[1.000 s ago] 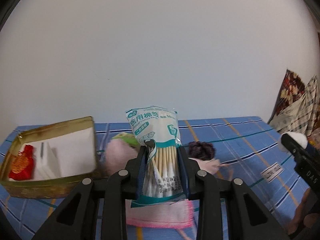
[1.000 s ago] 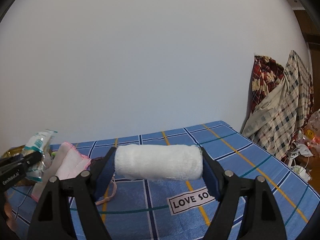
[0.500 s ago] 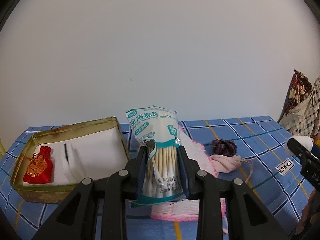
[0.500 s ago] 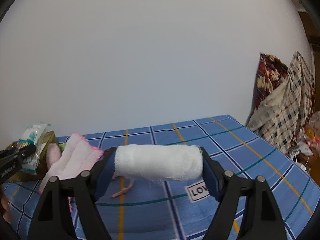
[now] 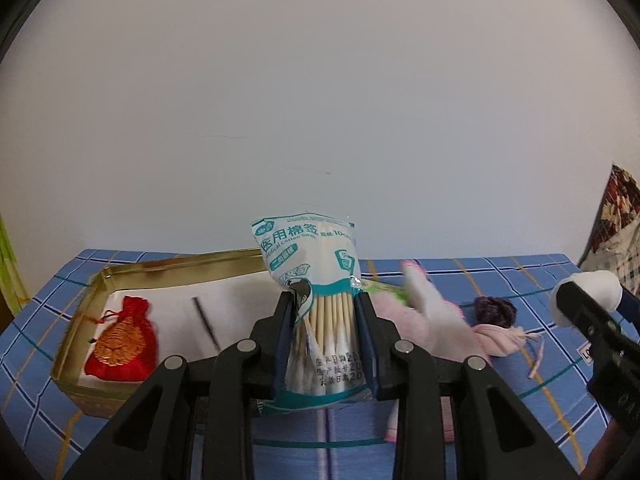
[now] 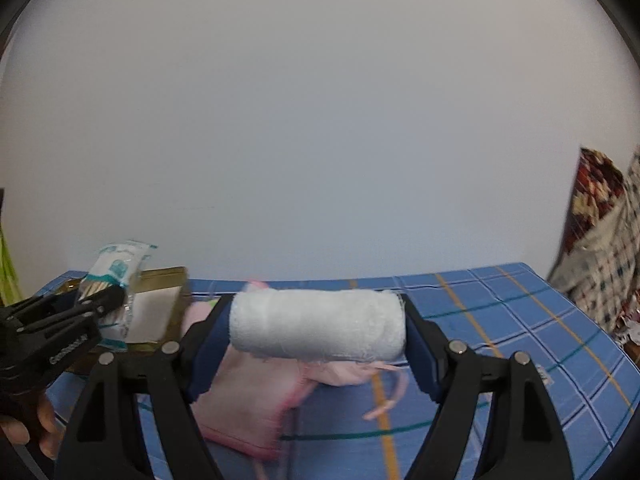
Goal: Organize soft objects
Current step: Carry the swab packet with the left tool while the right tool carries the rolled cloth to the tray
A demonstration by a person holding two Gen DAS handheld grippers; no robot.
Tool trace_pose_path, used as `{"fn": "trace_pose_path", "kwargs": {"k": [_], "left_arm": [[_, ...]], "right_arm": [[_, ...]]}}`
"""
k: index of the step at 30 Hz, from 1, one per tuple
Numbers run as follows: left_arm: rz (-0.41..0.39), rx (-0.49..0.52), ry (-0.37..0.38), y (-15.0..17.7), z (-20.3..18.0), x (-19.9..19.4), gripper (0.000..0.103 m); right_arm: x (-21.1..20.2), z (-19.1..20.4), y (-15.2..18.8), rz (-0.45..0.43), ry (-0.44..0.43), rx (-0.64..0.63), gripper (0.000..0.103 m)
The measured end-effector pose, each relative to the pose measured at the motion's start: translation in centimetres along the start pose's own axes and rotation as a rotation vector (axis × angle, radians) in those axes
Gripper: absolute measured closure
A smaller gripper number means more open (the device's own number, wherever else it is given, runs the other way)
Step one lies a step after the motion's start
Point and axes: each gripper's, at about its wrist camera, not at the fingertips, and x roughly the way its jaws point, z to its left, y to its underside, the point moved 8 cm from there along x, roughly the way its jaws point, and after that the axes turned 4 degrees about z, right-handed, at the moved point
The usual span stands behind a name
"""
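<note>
The left claw (image 5: 325, 316) is clamped on a packet of cotton swabs (image 5: 320, 280), a white and teal plastic bag with printed lettering that stands upright between the blue pads, wooden sticks showing through its clear lower half. The right claw (image 6: 318, 330) holds a white gauze roll (image 6: 318, 325) crosswise, gripped at both ends; the roll is soft, fuzzy and cylindrical. Both are held above a surface covered by a blue plaid cloth (image 6: 500, 320). On the cloth lie a folded pink towel (image 6: 248, 404), a pale pink drawstring pouch (image 5: 498, 338) and a dark purple scrunchie (image 5: 494, 310) just behind it. To the left sits a gold tin tray (image 5: 78, 328) lined in white, with a red embroidered pouch (image 5: 122, 346) lying inside it.
</note>
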Motion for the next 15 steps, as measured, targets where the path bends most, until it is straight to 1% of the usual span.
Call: {"fn": "trace_pose_path", "kwargs": {"k": [4,15], "left_arm": [[0.007,-0.023,-0.026,0.0,1.9,0.1,0.07],[0.006,-0.069,-0.094,-0.3,6.6,-0.1,0.07]], "right_arm": [[0.4,2.8,-0.2,0.001,-0.049,0.009,0.024],[1.8,8.9,-0.8,0.01,-0.142,0.029,0.024]]}}
